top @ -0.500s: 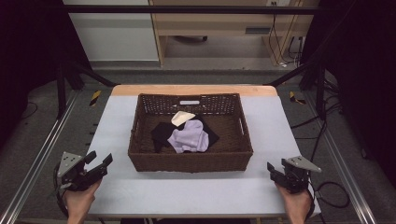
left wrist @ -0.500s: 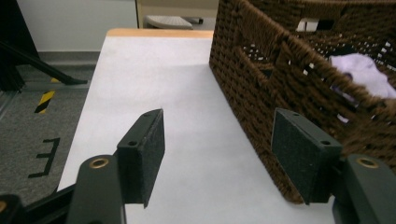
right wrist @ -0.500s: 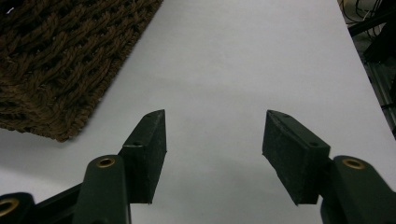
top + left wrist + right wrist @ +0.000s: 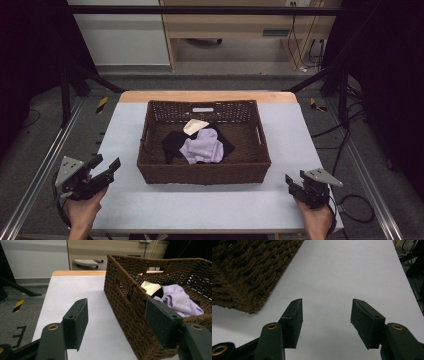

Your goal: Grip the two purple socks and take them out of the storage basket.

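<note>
Woven brown basket (image 4: 204, 170) sits mid-desk (image 4: 290, 145) between two grippers: left gripper (image 4: 106, 167) near its front-left corner, right gripper (image 4: 296, 182) off its front-right corner, both released and empty. Inside lie three cloths: black (image 4: 172, 142), lilac (image 4: 204, 146), cream (image 4: 195, 125).

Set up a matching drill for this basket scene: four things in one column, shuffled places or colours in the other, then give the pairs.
Things:
1. lilac cloth
2. cream cloth
3. left tongs
4. right tongs

Descriptions:
A. open, off the basket's near right corner
B. pale, toward the basket's far wall
C. open, left of the basket
D. crumpled on a black cloth

Pairs: 1-D, 2-B, 3-C, 4-A
</note>
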`<action>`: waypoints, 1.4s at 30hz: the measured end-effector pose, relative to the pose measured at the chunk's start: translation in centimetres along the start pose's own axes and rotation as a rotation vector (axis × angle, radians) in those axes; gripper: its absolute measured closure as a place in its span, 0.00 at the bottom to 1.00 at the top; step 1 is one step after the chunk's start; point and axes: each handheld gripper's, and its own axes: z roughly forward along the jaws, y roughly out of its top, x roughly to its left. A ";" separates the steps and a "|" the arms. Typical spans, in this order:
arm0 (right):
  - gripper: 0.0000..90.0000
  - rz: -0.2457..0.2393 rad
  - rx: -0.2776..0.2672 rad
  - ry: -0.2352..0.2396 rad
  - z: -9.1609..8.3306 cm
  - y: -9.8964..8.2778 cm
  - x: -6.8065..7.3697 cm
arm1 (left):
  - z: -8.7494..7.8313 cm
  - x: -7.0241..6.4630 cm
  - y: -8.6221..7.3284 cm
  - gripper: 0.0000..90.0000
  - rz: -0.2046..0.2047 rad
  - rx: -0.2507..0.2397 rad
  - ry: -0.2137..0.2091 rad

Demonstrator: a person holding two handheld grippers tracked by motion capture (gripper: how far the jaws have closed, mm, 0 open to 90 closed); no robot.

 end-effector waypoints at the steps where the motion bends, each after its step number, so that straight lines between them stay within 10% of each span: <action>1: 0.48 0.002 0.005 0.003 0.0 0.0 0.0 | 0.0 -0.1 0.2 0.37 0.001 -0.006 0.001; 42: 0.46 -0.026 -0.028 0.016 -0.4 -0.2 0.1 | 6.8 -10.9 9.2 0.34 0.121 -0.055 -0.169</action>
